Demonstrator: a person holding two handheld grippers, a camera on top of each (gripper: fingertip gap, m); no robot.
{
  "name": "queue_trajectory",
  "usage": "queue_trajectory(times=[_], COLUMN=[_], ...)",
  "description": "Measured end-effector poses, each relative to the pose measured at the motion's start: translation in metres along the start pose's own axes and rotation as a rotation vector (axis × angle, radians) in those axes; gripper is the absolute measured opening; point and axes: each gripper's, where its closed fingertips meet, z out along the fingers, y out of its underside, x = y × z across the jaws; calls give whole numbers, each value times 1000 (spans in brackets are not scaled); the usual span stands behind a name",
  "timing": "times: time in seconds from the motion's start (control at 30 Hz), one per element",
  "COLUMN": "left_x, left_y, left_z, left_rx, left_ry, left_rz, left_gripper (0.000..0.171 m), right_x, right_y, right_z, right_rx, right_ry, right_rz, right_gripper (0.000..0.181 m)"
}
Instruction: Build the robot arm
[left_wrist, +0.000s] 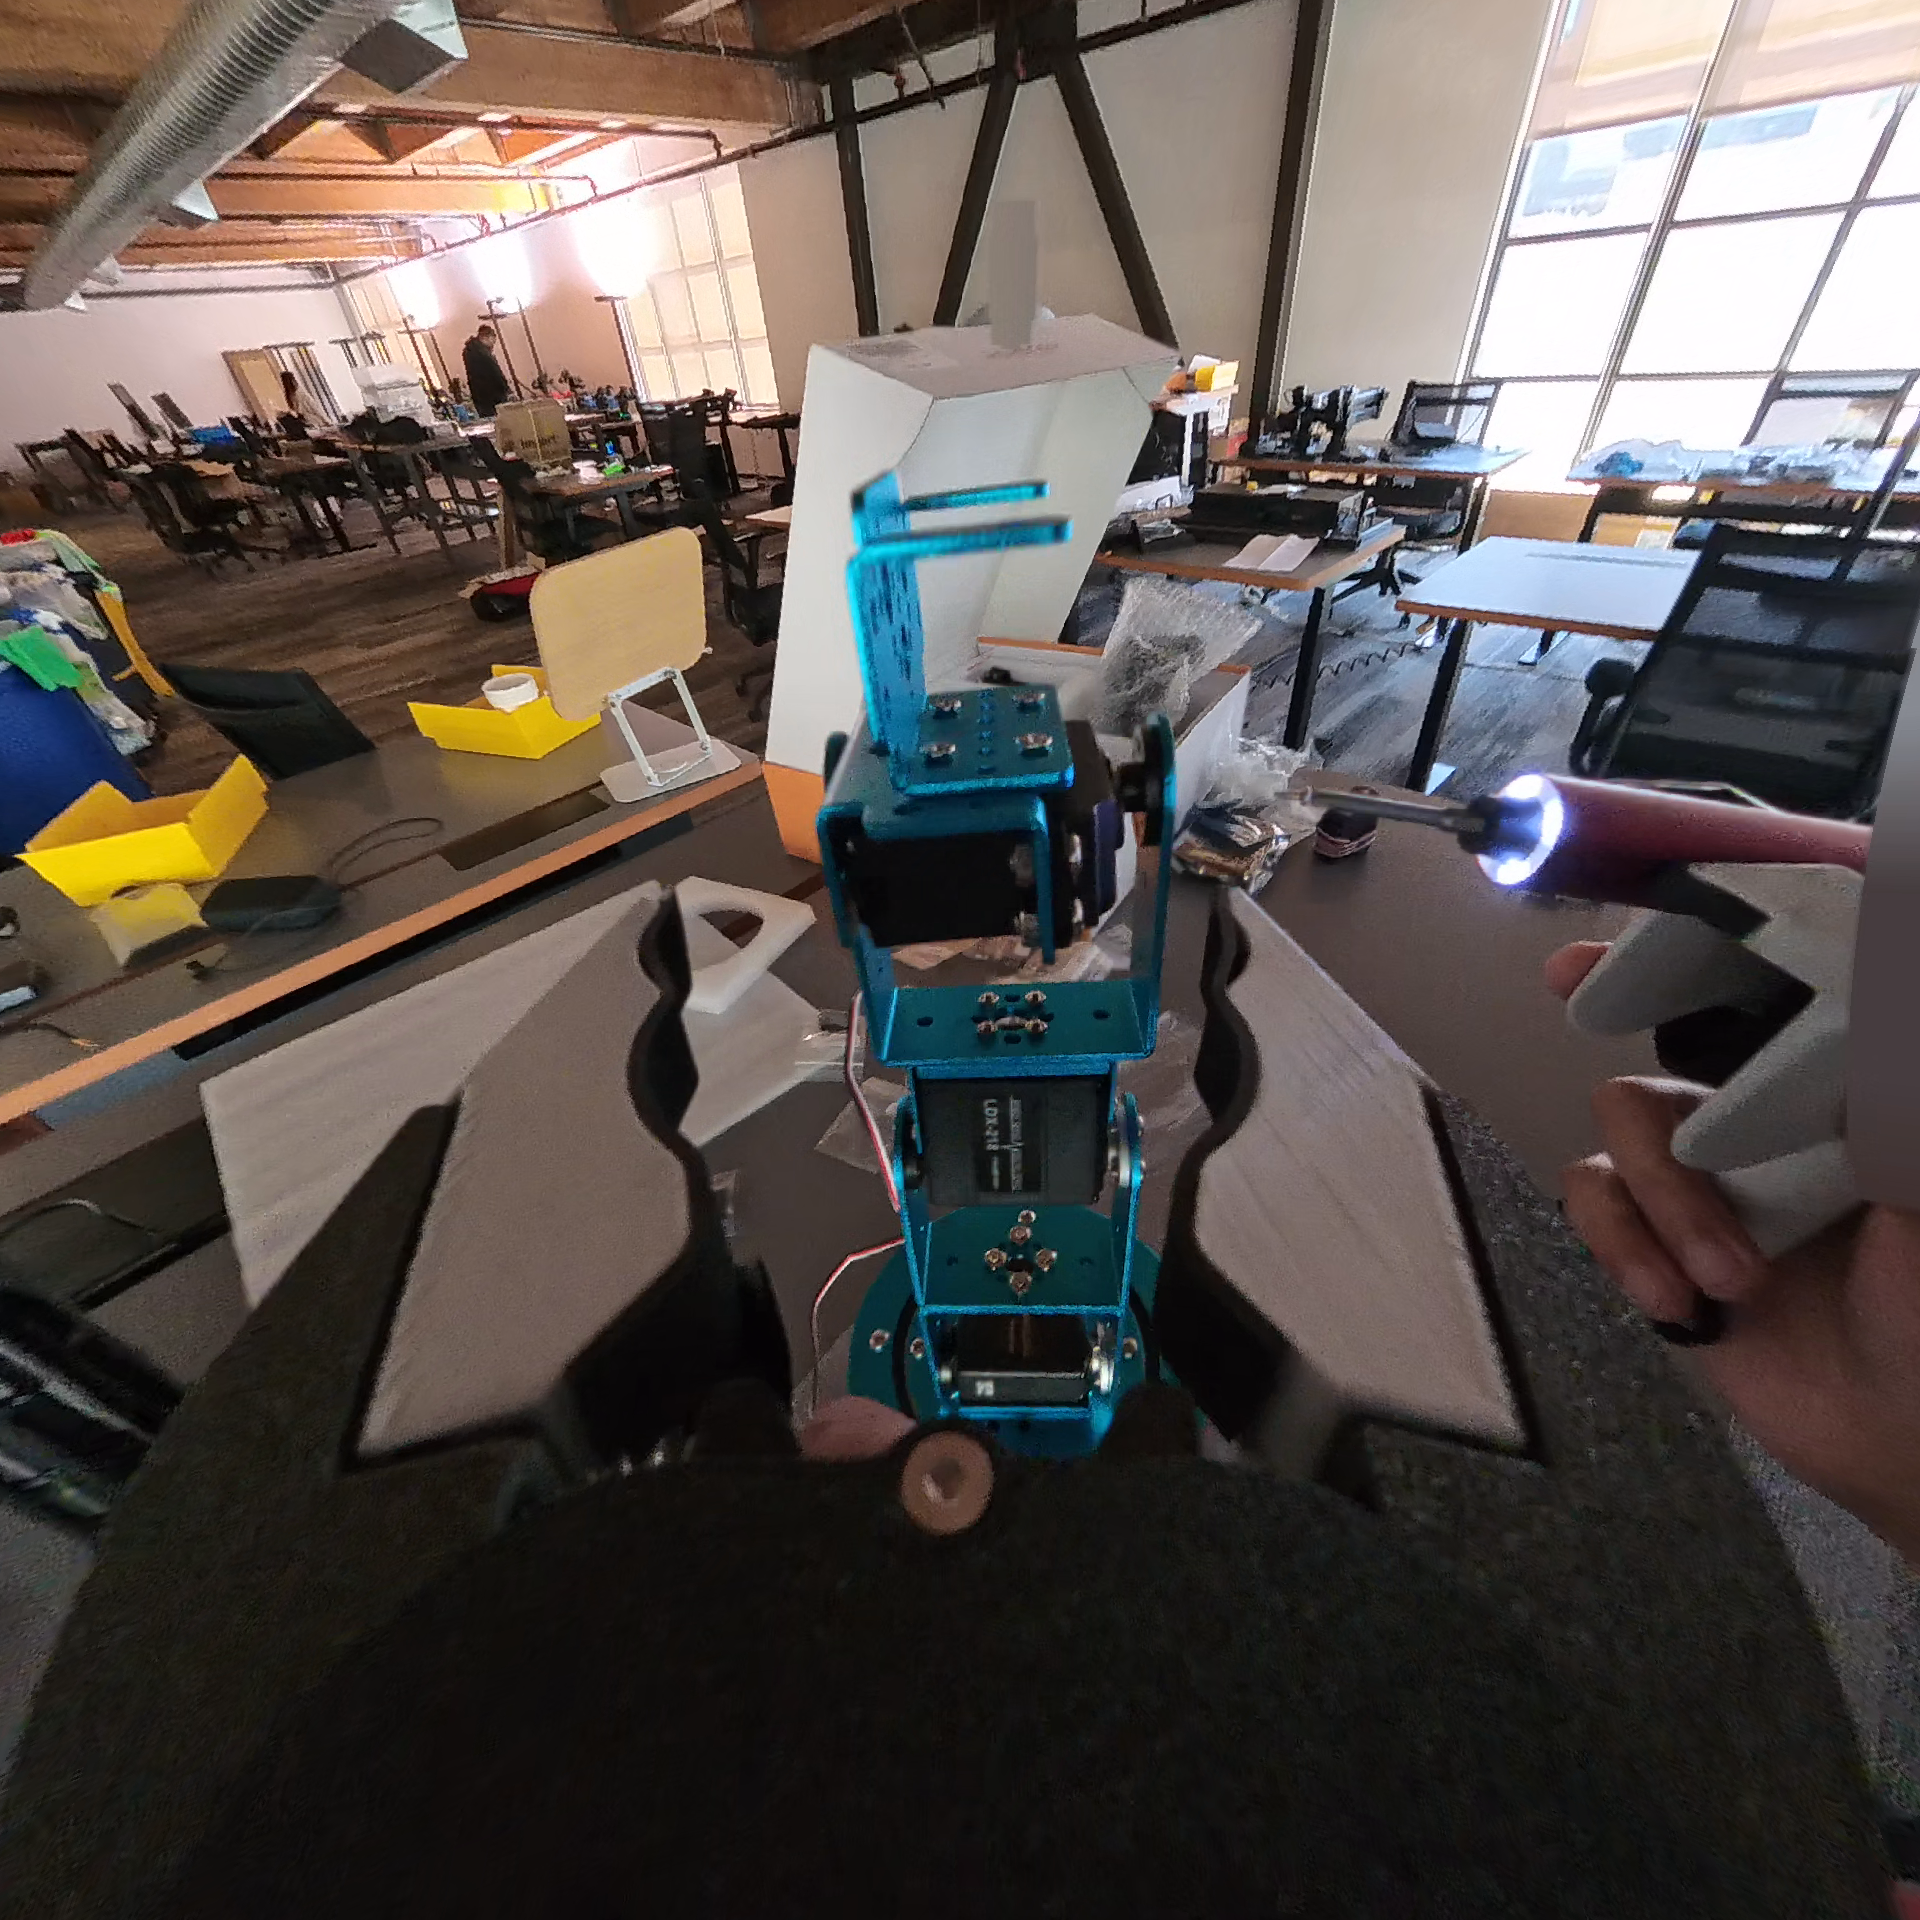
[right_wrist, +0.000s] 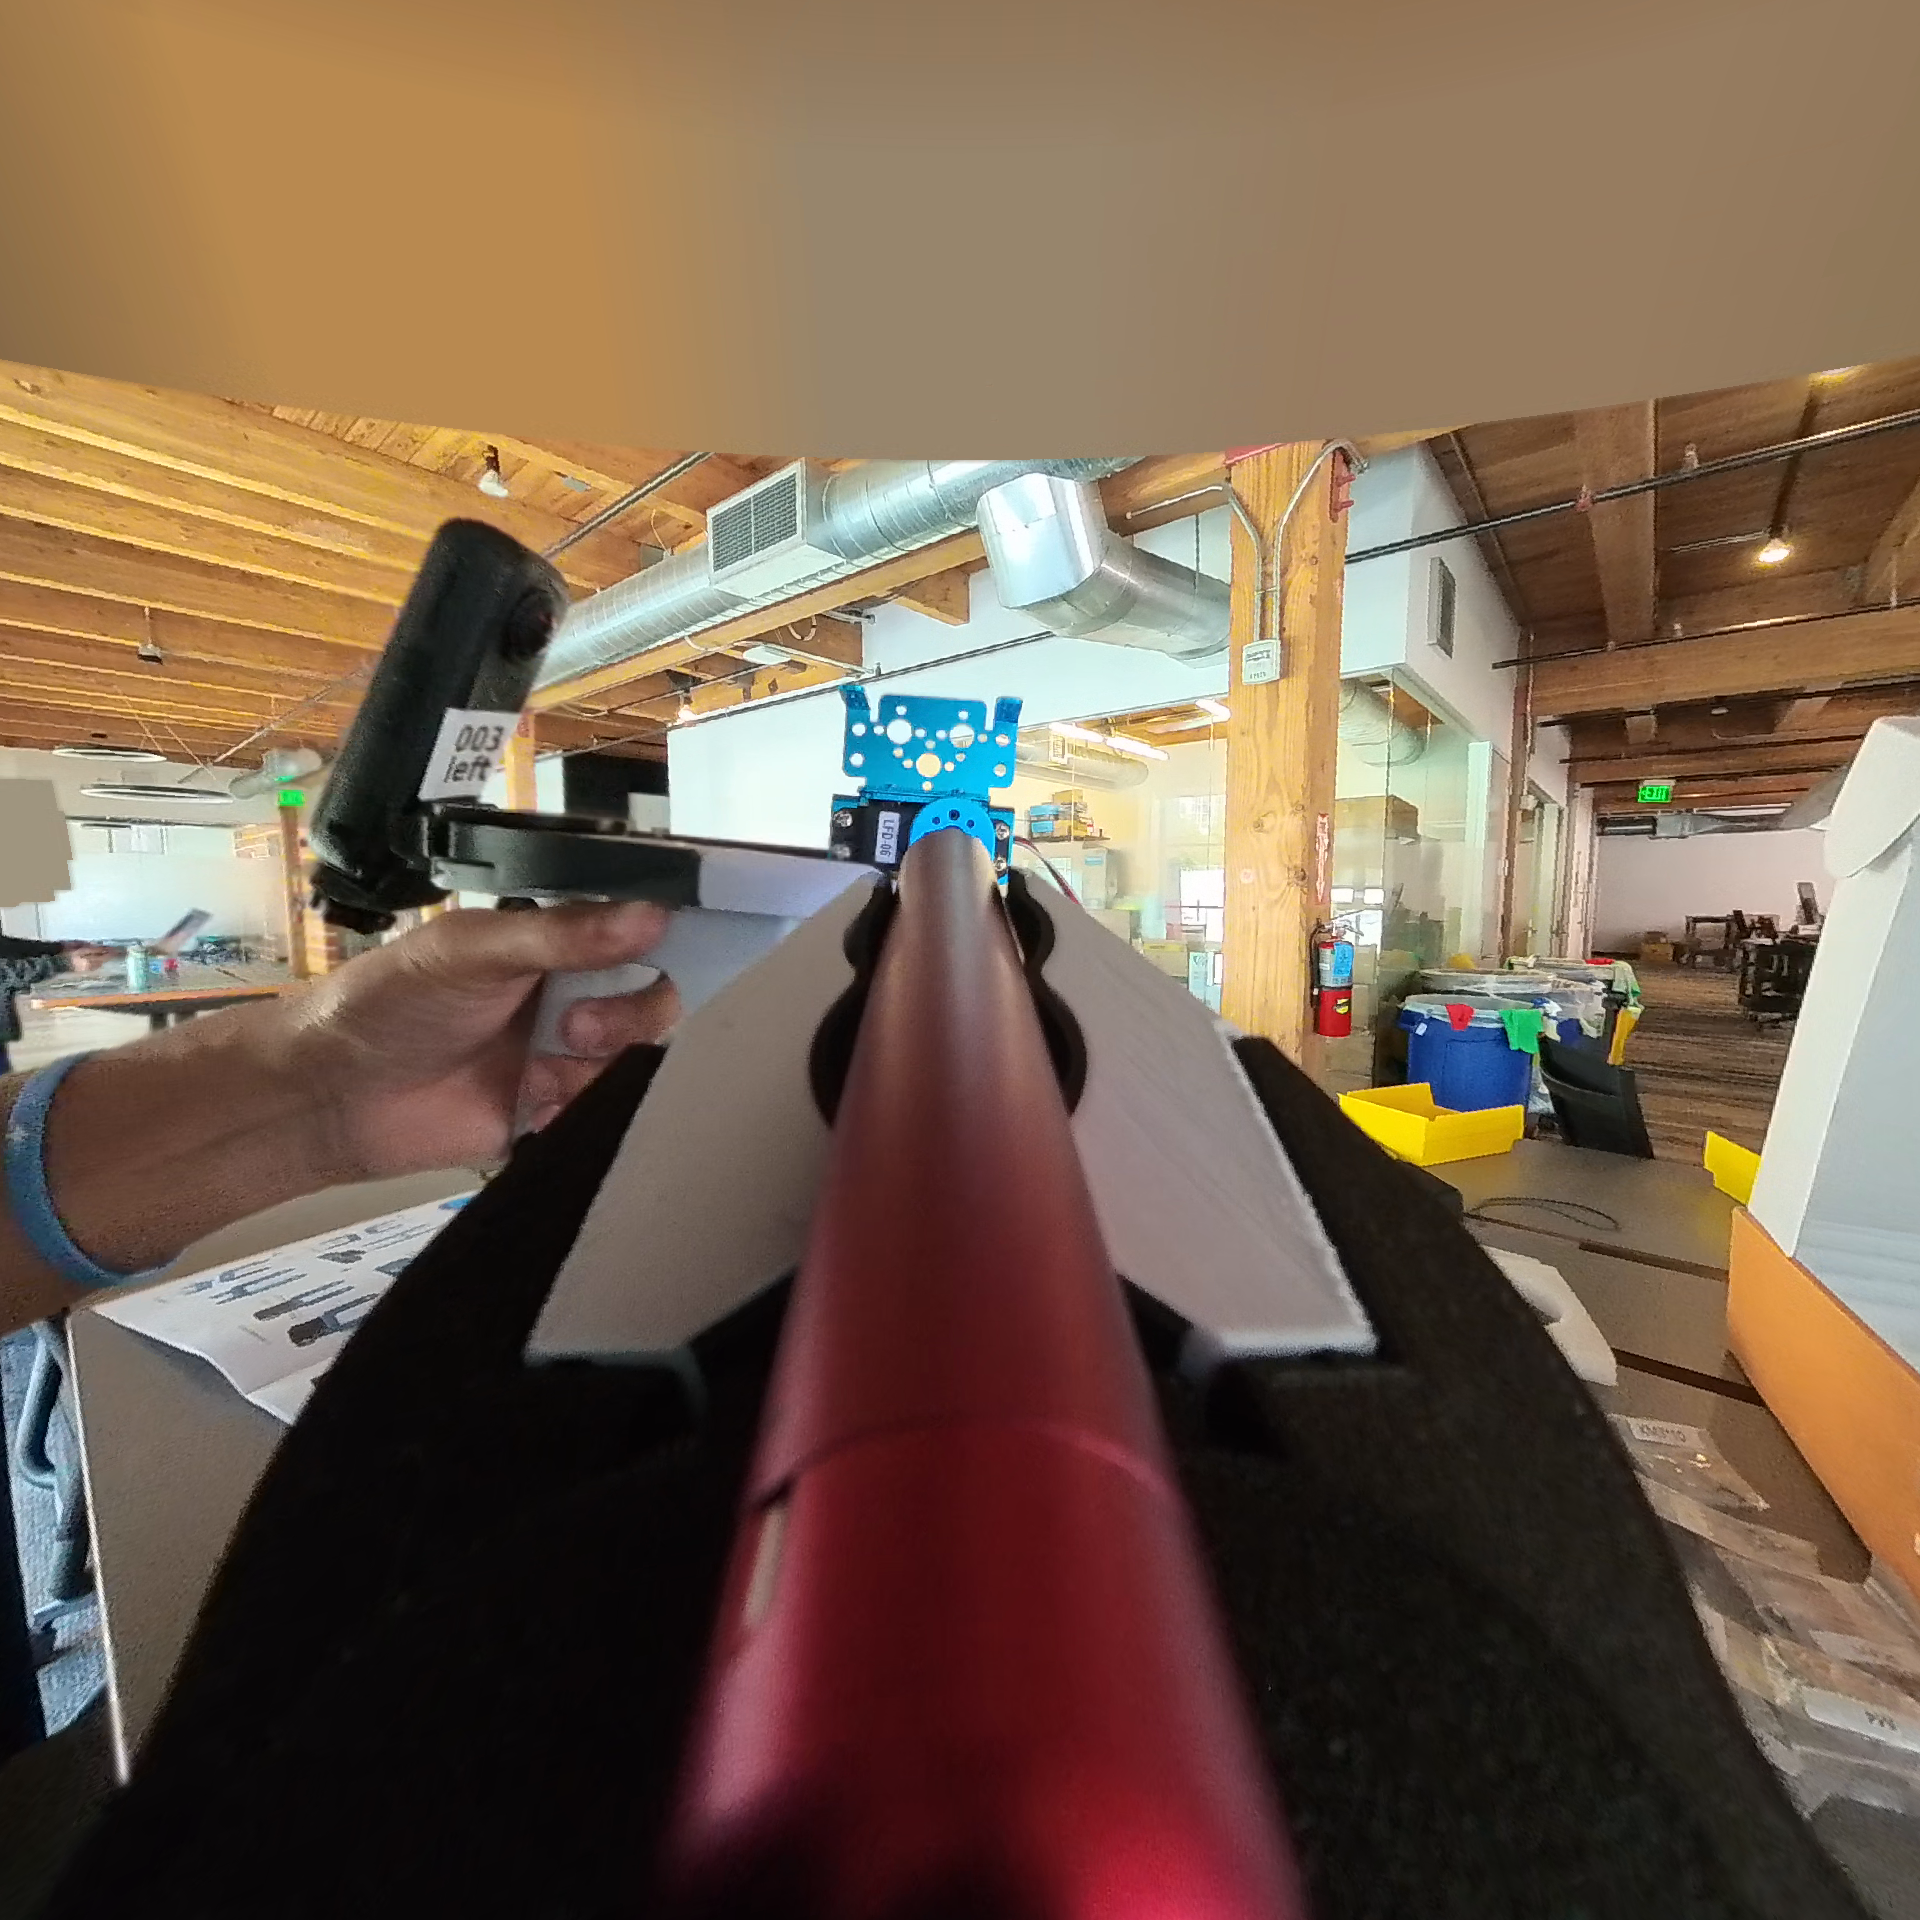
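Lettered white sticker on camera, servo label, perhaps green sign

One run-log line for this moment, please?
left claw: around blue arm | right claw: shut on red screwdriver, tip at arm

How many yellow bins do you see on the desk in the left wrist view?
2. One yellow bin lies at the desk's left edge; another yellow bin sits farther back beside the wooden stand. Others may be hidden.

Bright window glare (right), fisheye-warped edges, blurred foreground.
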Motion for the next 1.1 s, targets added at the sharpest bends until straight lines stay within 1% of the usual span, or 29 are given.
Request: queue_trajectory(times=[0.13,0.3,0.63,0.93,1.1], left_x=[4,9,8,8,8], left_y=[4,5,6,7,7], left_z=[7,9,8,8,8], left_rx=[32,72,100,93,93], left_ry=[-14,-25,-33,-37,-36], left_rz=[13,17,2,5,5], left_gripper=[91,65,64,64,64], right_x=[-2,-6,-7,-3,-3], right_y=[1,5,5,5,3], right_z=[1,9,12,15,15], right_rx=[-5,-3,15,-1,5], right_ry=[-2,-11,-12,6,-8], right_rz=[-6,-9,-9,-29,-15], right_gripper=[22,22,22,22,22])
